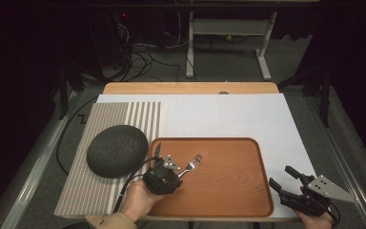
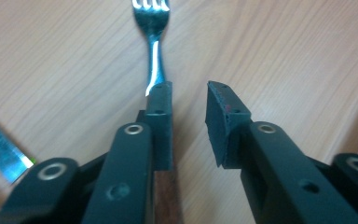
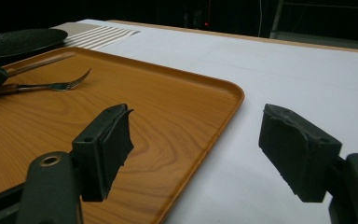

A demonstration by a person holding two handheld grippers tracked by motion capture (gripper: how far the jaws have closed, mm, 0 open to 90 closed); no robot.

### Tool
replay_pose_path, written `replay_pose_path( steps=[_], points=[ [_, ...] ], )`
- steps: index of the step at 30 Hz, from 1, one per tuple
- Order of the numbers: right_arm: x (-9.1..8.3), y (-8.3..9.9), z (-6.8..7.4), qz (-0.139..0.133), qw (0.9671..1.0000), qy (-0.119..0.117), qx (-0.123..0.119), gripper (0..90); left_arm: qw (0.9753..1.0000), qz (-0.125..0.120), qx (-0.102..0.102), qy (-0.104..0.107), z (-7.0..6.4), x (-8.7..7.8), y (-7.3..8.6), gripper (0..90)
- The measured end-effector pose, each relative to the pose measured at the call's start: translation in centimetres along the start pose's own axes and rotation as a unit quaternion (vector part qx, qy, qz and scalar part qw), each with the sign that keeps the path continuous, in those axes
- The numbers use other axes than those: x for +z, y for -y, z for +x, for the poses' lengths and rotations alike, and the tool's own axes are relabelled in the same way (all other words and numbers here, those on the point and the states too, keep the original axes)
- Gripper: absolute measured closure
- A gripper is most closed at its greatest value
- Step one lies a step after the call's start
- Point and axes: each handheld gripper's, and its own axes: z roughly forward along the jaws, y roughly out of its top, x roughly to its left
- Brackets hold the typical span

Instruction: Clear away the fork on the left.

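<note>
A metal fork with a dark wooden handle lies on the brown wooden tray, its tines pointing away to the upper right. My left gripper sits low over the handle end. In the left gripper view the gripper is open, and the fork runs under the left pad, with the handle partly in the gap. My right gripper stands open off the tray's right edge, above the white table cover. In the right gripper view it holds nothing, and the fork lies far left.
A dark round dish lies on a striped placemat left of the tray. A second utensil rests at the tray's left edge, beside the fork. White cover spreads behind and right of the tray.
</note>
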Motion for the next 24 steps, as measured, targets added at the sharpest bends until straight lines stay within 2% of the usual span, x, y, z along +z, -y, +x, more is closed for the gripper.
replay_pose_path(
  steps=[5, 12, 20, 24],
  points=[
    [0.0, 0.0, 0.0, 0.0, 1.0, 0.0, 0.0, 25.7, 0.9998, -0.013, 0.013, -0.001, -0.3, -0.2, -0.4, 73.7],
    [0.0, 0.0, 0.0, 0.0, 1.0, 0.001, 0.0, 25.7, 0.9992, -0.019, 0.032, 0.013, -1.2, 0.1, -1.2, 77.1],
    [-0.1, 0.0, 0.0, -0.001, 1.0, 0.001, -0.001, 25.7, 0.9986, -0.006, 0.048, 0.023, -2.0, 0.7, -1.7, 79.1],
    [0.0, 0.0, 0.0, 0.0, 1.0, 0.0, -0.001, 25.7, 0.9982, 0.006, 0.056, 0.019, -2.3, 1.3, -1.8, 79.1]
  ],
)
